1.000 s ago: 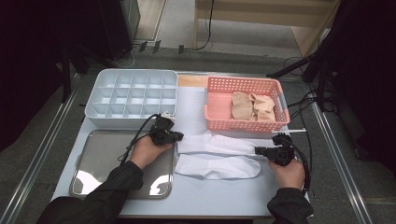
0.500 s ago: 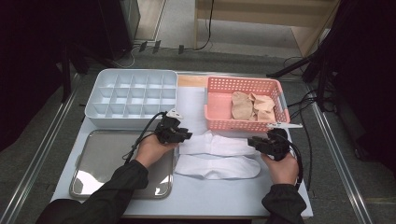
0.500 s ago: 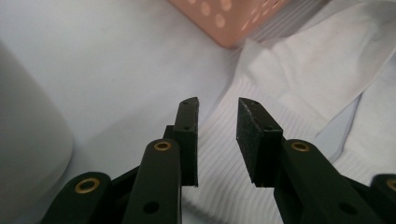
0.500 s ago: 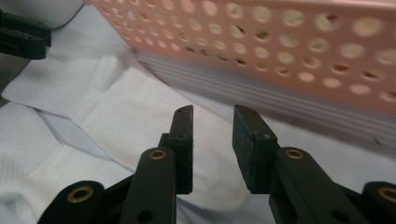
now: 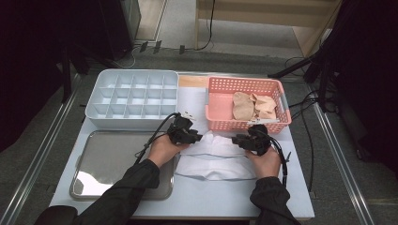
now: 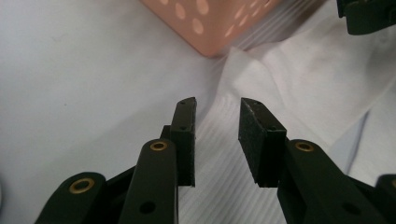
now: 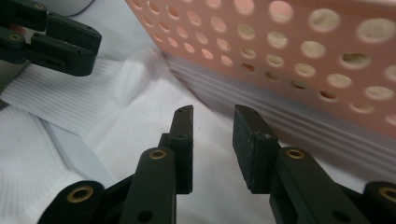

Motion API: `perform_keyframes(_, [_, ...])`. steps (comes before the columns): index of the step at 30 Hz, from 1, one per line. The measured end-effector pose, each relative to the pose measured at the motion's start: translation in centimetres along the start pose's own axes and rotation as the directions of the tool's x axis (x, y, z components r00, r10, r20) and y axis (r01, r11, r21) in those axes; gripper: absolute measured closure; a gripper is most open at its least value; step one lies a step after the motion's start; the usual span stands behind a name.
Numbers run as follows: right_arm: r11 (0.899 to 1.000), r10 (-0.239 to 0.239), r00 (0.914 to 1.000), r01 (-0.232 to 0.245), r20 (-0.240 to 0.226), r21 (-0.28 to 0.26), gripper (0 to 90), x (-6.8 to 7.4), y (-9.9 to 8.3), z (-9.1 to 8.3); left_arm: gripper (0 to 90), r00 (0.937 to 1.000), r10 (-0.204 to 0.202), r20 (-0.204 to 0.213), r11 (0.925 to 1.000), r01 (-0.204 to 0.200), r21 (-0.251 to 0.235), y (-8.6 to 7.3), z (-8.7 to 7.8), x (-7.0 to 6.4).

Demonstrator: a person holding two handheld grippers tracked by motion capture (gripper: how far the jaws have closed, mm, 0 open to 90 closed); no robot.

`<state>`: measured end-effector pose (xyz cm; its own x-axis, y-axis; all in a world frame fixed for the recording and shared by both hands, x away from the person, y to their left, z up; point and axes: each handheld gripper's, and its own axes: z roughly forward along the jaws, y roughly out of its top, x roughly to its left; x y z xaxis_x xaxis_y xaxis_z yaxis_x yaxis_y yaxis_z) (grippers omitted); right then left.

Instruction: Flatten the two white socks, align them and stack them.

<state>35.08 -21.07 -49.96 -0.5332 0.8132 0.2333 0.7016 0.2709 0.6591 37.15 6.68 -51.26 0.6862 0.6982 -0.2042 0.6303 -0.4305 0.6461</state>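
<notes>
White ribbed cotton socks (image 5: 213,157) lie flat on the pale tabletop (image 5: 263,201), just in front of the pink perforated plastic basket (image 5: 220,123), stacked so that one overlaps the other. In the high view the left gripper (image 5: 196,138) sits over the socks' left end and the right gripper (image 5: 237,139) over their upper right part, the two facing each other across the fabric.

In the left gripper view the left gripper (image 6: 217,126) has its jaws a narrow gap apart, with nothing between them, poised over the ribbed cuff of the top sock; the basket's corner (image 6: 212,23) is close ahead. In the right gripper view the right gripper (image 7: 212,128) likewise has its jaws slightly parted and holding nothing, hovering over smooth white fabric just beside the basket wall (image 7: 299,51).

Beige cloth pieces (image 5: 253,106) rest inside the basket. A white plastic divided organiser tray (image 5: 133,96) stands behind the left hand (image 5: 164,149), and a shallow metal tray (image 5: 110,164) lies on the tabletop's left side.
</notes>
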Motion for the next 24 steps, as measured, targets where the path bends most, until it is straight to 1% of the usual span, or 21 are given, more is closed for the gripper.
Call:
perform_keyframes(1, [1.0, -0.006, 1.0, 0.006, 0.002, 0.004, 70.0, 0.1, 0.0, 0.3, 68.6, 1.0, -0.004, 0.0, 0.9999, 0.004, 0.011, -0.1, 0.2, 0.1])
perform_keyframes(3, [1.0, -0.019, 0.9998, 0.019, 0.007, 0.01, 68.7, 0.1, 0.0, 0.8, 68.1, 1.0, 0.003, 0.003, 1.0, -0.003, 0.007, -0.2, 0.3, 0.2])
perform_keyframes(4, [1.0, -0.028, 0.9995, 0.028, 0.011, 0.014, 68.3, 0.1, 0.0, 1.0, 68.0, 1.0, 0.0, 0.005, 1.0, 0.0, 0.006, -0.2, 0.3, 0.2])
perform_keyframes(8, [1.0, -0.023, 0.9995, 0.022, 0.022, 0.018, 67.5, -0.1, 0.0, 1.3, 67.6, 1.0, 0.003, 0.004, 1.0, -0.003, 0.005, -0.2, 0.4, 0.2])
perform_keyframes(10, [1.0, -0.025, 0.999, 0.025, 0.038, 0.016, 65.9, -0.2, 0.0, 1.4, 67.2, 0.9999, 0.017, 0.005, 0.9998, -0.017, 0.008, -0.2, 0.4, 0.1])
perform_keyframes(13, [0.999, -0.028, 0.9987, 0.026, 0.044, 0.034, 65.0, -0.4, -0.1, 1.8, 65.1, 0.9995, 0.029, 0.013, 0.9996, -0.029, 0.006, -0.3, 0.4, 0.0])
perform_keyframes(15, [0.998, -0.046, 0.998, 0.045, 0.044, 0.034, 63.7, -0.3, -0.2, 1.8, 65.2, 0.9995, 0.027, 0.015, 0.9996, -0.027, 0.01, -0.4, 0.3, 0.0])
perform_keyframes(18, [0.997, -0.063, 0.9962, 0.061, 0.06, 0.038, 63.1, 0.1, -0.2, 1.8, 67.8, 0.9992, 0.04, 0.009, 0.9991, -0.04, 0.013, -0.5, 0.3, -0.1])
perform_keyframes(19, [0.997, -0.065, 0.9958, 0.062, 0.064, 0.043, 64.2, 0.2, -0.3, 1.8, 70.1, 0.9991, 0.042, 0.009, 0.999, -0.042, 0.014, -0.6, 0.2, -0.1])
perform_keyframes(22, [0.995, -0.089, 0.9921, 0.084, 0.088, 0.063, 71.6, 0.6, -0.4, 1.7, 77.6, 0.999, 0.038, 0.024, 0.9992, -0.038, 0.014, -0.8, 0.0, 0.1])
perform_keyframes(24, [0.994, -0.085, 0.9912, 0.077, 0.101, 0.074, 79.3, 0.7, -0.4, 1.6, 83.2, 0.9992, 0.023, 0.033, 0.9996, -0.023, 0.018, -0.9, 0.0, 0.2])
